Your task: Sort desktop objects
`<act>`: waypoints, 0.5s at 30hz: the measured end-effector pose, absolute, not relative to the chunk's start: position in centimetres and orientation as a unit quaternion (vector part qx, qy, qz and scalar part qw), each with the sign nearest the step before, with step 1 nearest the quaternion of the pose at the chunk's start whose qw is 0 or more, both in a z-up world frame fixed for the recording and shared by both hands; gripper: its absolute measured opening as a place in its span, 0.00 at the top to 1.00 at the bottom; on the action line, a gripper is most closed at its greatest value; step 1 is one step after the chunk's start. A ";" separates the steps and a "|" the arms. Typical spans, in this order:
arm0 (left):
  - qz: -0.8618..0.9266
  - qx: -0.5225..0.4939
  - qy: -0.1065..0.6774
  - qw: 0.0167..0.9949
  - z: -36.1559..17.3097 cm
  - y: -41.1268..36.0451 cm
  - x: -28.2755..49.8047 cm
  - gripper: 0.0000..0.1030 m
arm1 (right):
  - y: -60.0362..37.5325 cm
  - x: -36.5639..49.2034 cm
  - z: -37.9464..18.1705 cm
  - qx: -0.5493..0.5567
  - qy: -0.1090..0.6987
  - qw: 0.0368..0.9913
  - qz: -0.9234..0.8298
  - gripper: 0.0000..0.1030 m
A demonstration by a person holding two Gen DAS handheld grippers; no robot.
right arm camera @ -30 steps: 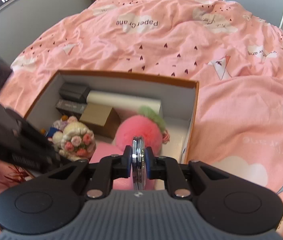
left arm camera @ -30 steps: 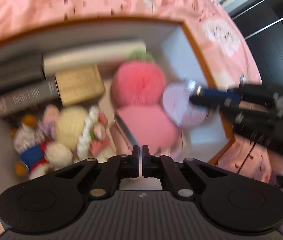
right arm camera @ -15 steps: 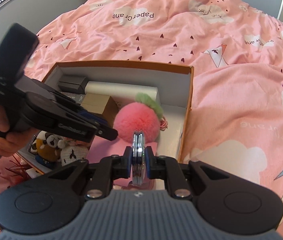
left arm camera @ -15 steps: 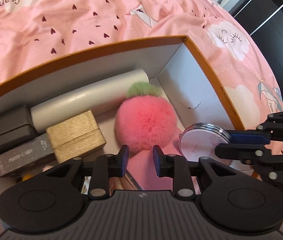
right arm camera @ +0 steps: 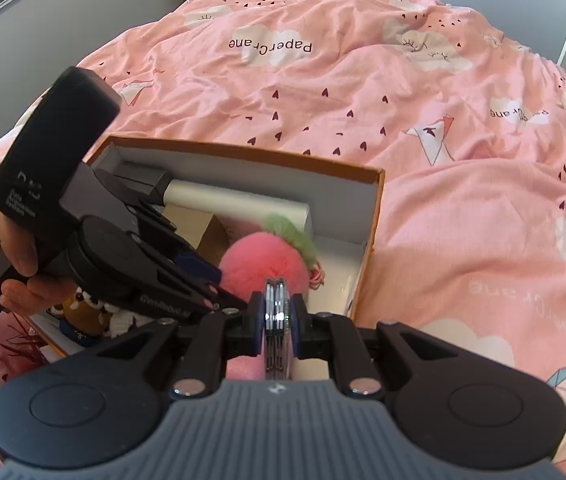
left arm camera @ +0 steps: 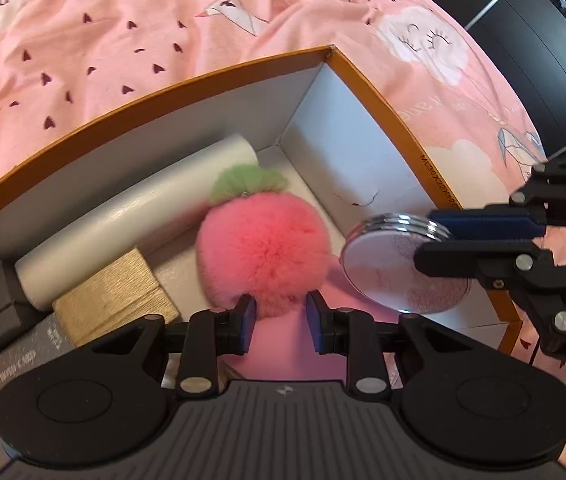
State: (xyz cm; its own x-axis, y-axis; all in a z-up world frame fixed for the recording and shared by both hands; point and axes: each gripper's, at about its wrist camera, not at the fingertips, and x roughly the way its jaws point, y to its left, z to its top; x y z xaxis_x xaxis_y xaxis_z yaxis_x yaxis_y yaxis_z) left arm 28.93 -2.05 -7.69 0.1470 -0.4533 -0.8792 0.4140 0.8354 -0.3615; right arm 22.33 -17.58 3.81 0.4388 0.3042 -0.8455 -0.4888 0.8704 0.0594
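Left wrist view: the left gripper [left arm camera: 280,322] is hovering spread over the box [left arm camera: 379,92], its tips flanking the pompom [left arm camera: 263,246] without pinching it. A tube [left arm camera: 131,216], gold carton [left arm camera: 111,298] and dark cartons are sitting packed inside, so sorting looks mostly done. The right gripper [left arm camera: 437,240] is carrying a mirror [left arm camera: 383,264] above the box's right end.

Right wrist view: the right gripper is pinching the mirror [right arm camera: 276,320] edge-on; it is not yet set down. The left gripper's body is hiding the box's left half, where plush toys [right arm camera: 83,316] are only partly showing.
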 end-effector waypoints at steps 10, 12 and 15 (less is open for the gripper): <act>-0.309 -0.076 0.610 0.726 -9.7 -1.9 30.4 0.40 | -17.7 22.4 4.1 -0.108 0.471 0.845 0.230 0.87; -0.328 -0.067 0.607 0.721 -9.4 -2.2 29.9 0.46 | -17.9 22.5 4.2 -0.109 0.469 0.847 0.226 0.87; -0.357 -0.059 0.601 0.713 -8.9 -2.2 29.1 0.57 | -18.2 22.5 4.4 -0.110 0.466 0.849 0.223 0.87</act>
State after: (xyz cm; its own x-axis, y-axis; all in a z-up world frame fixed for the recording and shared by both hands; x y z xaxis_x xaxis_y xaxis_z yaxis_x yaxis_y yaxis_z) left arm 29.13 -2.22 -8.87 0.0241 -0.5791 -0.8149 0.4383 0.7388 -0.5120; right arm 22.55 -18.22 4.39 0.4660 0.2751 -0.8409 -0.4806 0.8767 0.0204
